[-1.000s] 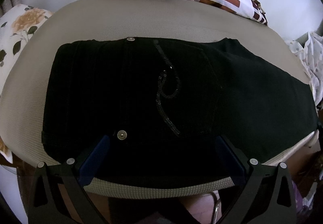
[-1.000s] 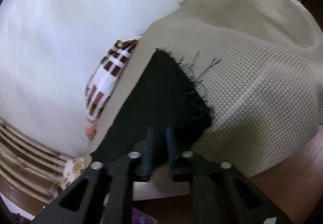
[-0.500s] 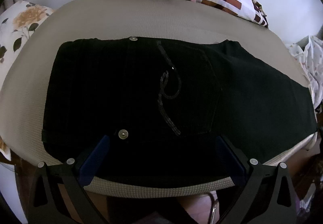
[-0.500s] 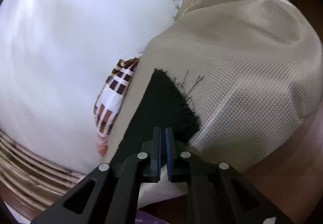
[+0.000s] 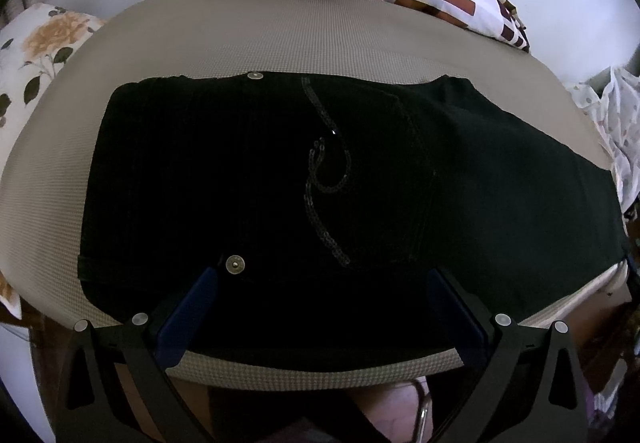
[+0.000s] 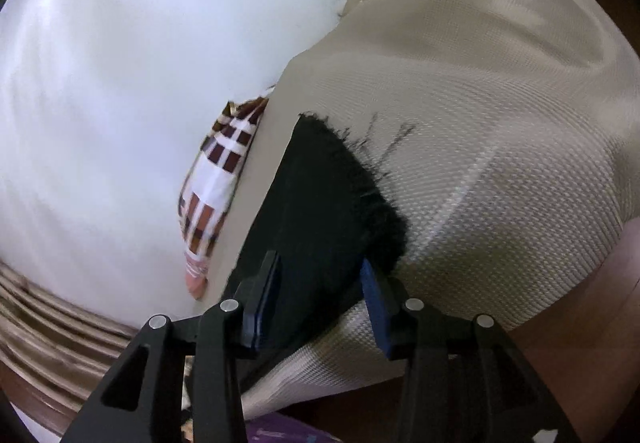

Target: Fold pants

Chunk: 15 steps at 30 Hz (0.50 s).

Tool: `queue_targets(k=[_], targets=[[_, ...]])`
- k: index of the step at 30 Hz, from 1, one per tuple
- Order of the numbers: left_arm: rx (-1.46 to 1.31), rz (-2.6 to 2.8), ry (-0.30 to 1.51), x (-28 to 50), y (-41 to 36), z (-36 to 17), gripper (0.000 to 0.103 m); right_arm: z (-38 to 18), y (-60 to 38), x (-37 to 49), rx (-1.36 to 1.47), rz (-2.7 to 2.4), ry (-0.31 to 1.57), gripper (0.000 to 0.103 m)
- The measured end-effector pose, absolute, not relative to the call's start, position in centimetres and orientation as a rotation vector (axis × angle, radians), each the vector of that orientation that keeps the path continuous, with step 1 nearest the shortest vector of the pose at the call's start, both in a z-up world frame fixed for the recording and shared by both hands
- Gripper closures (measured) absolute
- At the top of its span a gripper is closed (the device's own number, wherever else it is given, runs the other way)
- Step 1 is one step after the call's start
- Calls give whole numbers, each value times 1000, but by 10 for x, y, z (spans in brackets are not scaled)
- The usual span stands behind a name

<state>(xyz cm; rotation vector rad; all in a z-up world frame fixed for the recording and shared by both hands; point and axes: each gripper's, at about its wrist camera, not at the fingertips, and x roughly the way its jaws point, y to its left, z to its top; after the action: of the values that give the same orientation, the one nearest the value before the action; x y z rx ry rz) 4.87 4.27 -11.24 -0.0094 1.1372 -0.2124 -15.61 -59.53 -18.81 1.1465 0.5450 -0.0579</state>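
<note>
The black pants (image 5: 248, 179) lie lengthwise left to right across the cushion (image 5: 280, 39) — the left gripper (image 5: 320, 307) spread wide over the waist, the right gripper (image 6: 320, 283) parted, unclenched, straddling the frayed hem (image 6: 360, 179).

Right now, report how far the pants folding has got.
Done: the black pants lie flat on the beige cushion, apparently folded lengthwise. In hand: the right gripper is open around the frayed hem; the left gripper is open at the waist end. Left: grasping and folding hem toward waist.
</note>
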Motion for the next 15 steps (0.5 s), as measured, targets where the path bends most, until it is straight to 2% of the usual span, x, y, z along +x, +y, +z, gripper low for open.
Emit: queue_targets(k=[2, 6, 15], targets=[[-9, -212, 1138, 49, 42, -113, 0, -184, -586, -148, 1084, -60, 578, 82], [-6, -214, 1138, 49, 42, -114, 0, -189, -580, -141, 1049, -111, 612, 98], [-31, -212, 1135, 51, 45, -112, 0, -180, -574, -151, 1003, -225, 640, 101]])
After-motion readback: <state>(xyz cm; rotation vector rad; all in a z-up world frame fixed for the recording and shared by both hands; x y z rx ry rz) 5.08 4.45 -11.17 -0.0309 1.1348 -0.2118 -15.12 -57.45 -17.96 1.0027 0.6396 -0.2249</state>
